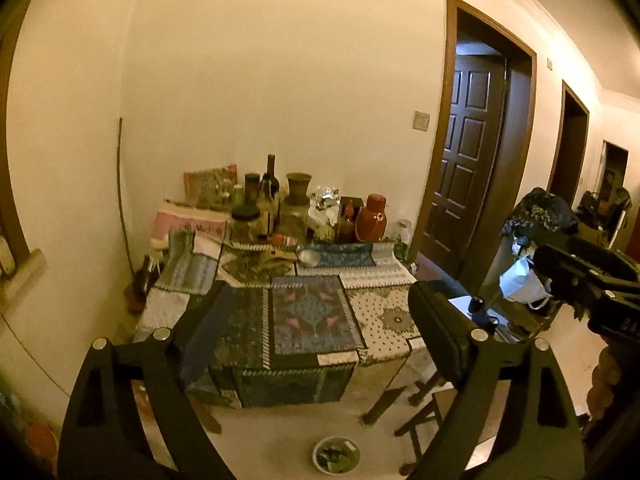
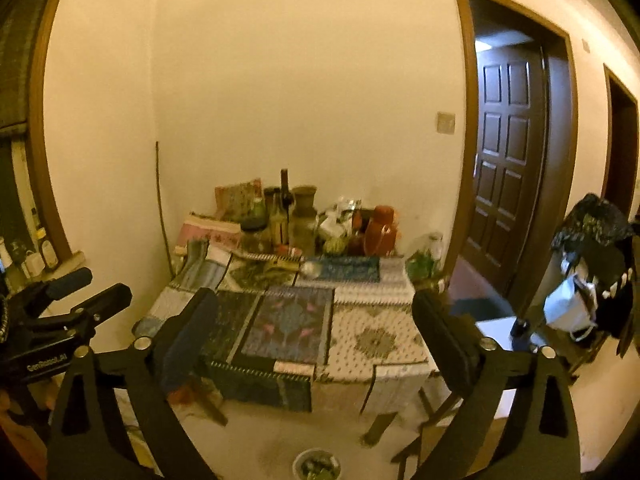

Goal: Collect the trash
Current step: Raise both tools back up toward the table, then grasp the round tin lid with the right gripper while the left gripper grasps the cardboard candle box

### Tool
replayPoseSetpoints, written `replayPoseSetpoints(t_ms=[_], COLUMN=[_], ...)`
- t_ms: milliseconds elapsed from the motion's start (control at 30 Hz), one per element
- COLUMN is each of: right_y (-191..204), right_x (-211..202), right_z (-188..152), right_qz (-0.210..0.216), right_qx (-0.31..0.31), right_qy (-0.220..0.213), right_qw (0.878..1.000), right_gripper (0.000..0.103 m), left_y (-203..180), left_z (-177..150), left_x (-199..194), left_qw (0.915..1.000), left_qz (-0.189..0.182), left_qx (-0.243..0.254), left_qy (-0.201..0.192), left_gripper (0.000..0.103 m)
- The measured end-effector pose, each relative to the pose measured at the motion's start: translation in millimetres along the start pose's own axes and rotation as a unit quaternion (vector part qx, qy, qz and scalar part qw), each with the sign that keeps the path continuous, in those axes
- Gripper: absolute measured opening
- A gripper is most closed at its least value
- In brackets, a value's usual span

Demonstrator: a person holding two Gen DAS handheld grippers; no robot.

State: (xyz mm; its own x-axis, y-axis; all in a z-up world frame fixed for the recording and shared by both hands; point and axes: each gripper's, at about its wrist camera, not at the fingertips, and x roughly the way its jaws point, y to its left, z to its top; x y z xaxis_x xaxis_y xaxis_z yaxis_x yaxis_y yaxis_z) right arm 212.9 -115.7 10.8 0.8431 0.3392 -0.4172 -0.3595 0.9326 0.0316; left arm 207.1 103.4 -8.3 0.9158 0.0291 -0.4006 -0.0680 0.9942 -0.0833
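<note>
Both grippers, left [image 1: 316,316] and right [image 2: 316,320], were spread wide and empty, over a table [image 1: 384,320] crowded with bottles [image 1: 272,184] and a red flask [image 1: 372,218]. A small bin [image 1: 336,454] of trash sat on the floor below, contents blurry. A dark door [image 1: 468,156] stood at the right.

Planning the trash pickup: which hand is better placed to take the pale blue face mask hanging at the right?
Probably the right. The pale blue face mask appears just beside the right claw, which is open and empty. The left claw, also open, faces the cloth-covered table.
</note>
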Motion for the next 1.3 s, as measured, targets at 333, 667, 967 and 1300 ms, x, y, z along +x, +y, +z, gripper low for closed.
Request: replayPoseSetpoints(t_ms=[333, 667, 967, 1300], right_y=[-35, -99, -123, -106], right_x=[57, 135, 205, 286], right_z=[17, 66, 79, 81], right_qz=[0.019, 0.057, 0.097, 0.098], right_qx=[-0.006, -0.016, -0.033, -0.015], right_qy=[0.008, 0.019, 0.059, 0.119], right_qw=[1.0, 0.998, 0.993, 0.988], right_gripper=[0.098, 0.098, 0.098, 0.098], left_y=[-27, -66, -72, -25], left_z=[27, 75, 87, 86], left_x=[67, 168, 241, 312], left_qw=[0.9999, 0.9993, 0.9955, 0.9918], left_qz=[0.012, 0.036, 0.08, 0.093], left_qx=[0.01, -0.011, -0.033, -0.034], left_qy=[0.0, 0.005, 0.039, 0.08], left_gripper=[0.089, 0.089, 0.089, 0.089])
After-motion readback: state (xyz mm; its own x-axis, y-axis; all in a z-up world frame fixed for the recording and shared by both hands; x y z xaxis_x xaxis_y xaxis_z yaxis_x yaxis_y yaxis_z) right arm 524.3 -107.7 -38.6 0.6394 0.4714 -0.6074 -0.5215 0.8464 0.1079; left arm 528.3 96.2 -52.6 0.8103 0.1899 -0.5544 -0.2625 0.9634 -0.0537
